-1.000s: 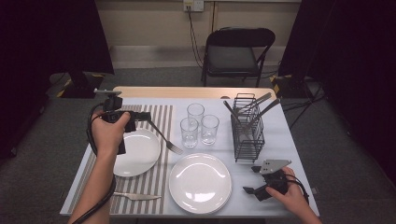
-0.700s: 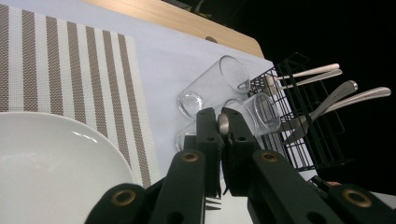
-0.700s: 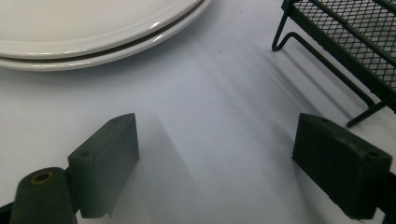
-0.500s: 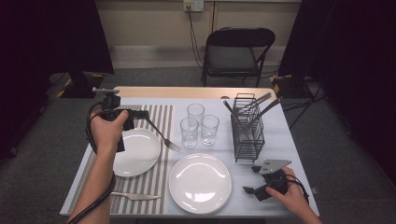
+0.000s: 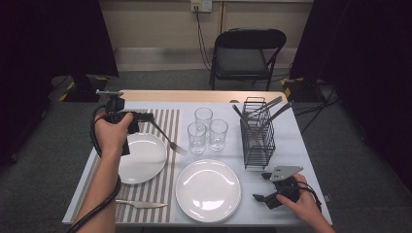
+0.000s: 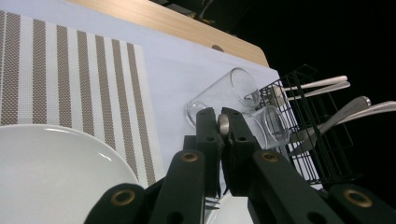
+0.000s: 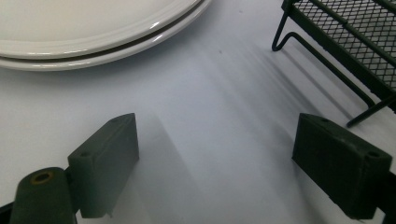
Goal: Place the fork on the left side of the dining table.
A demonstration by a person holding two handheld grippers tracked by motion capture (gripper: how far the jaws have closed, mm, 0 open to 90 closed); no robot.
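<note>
My left gripper [image 5: 149, 117] hovers over the far edge of the striped placemat [image 5: 167, 126], shut on the handle of a metal fork [image 5: 170, 141]. The fork slants down to the right, its tines hanging just past the small white plate [image 5: 143, 160]. In the left gripper view the jaws [image 6: 223, 116] pinch the fork's handle end [image 6: 223, 124]. My right gripper [image 5: 260, 186] rests low at the table's front right, open, with nothing between its pads [image 7: 107, 158]. In the right gripper view bare cloth lies between the jaws [image 7: 219, 140].
Two stacked white plates [image 5: 208, 190] sit front centre and a knife [image 5: 141, 204] lies on the placemat's near end. Three glasses [image 5: 206, 128] stand mid-table. A black wire rack [image 5: 257, 136] holding cutlery stands to the right, just beyond my right gripper.
The left gripper and its fork have drifted slightly to the left. The right gripper has stayed where it was.
</note>
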